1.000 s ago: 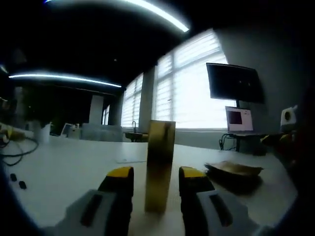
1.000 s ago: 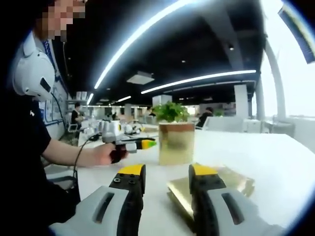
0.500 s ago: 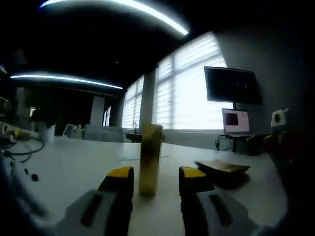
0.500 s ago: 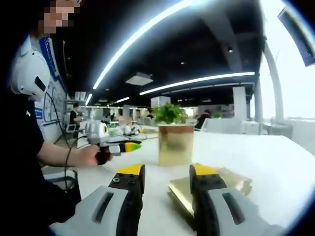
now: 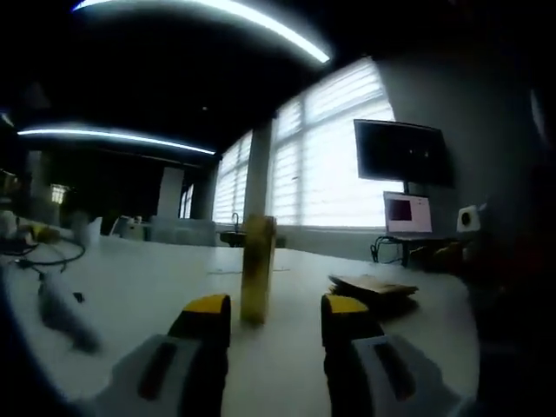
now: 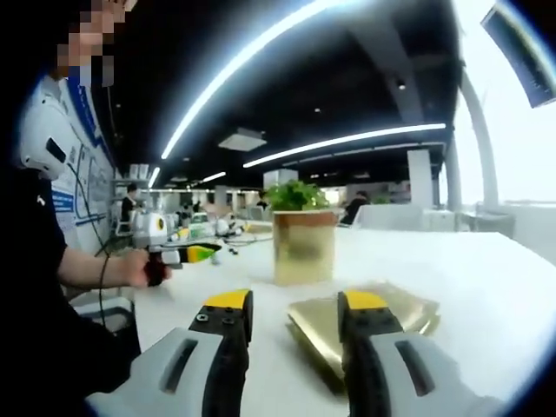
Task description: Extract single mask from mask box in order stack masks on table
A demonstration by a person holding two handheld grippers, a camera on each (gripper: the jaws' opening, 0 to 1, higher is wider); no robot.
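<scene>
1. Gold mask box (image 6: 303, 247) stands upright on the white table (image 6: 486, 287), middle of the right gripper view, just past the jaws.
2. Flat gold packets, the masks (image 6: 365, 314), lie on the table lower centre, right in front of the right gripper (image 6: 294, 306). Its jaws are spread apart with nothing between them.
3. Over at mid left of that view, a person's hand (image 6: 132, 267) holds the left gripper (image 6: 208, 253).
4. In the left gripper view the box (image 5: 257, 269) sits centre frame, edge-on, beyond the left gripper's (image 5: 274, 310) parted, empty jaws. The masks (image 5: 373, 287) show right of centre.
</scene>
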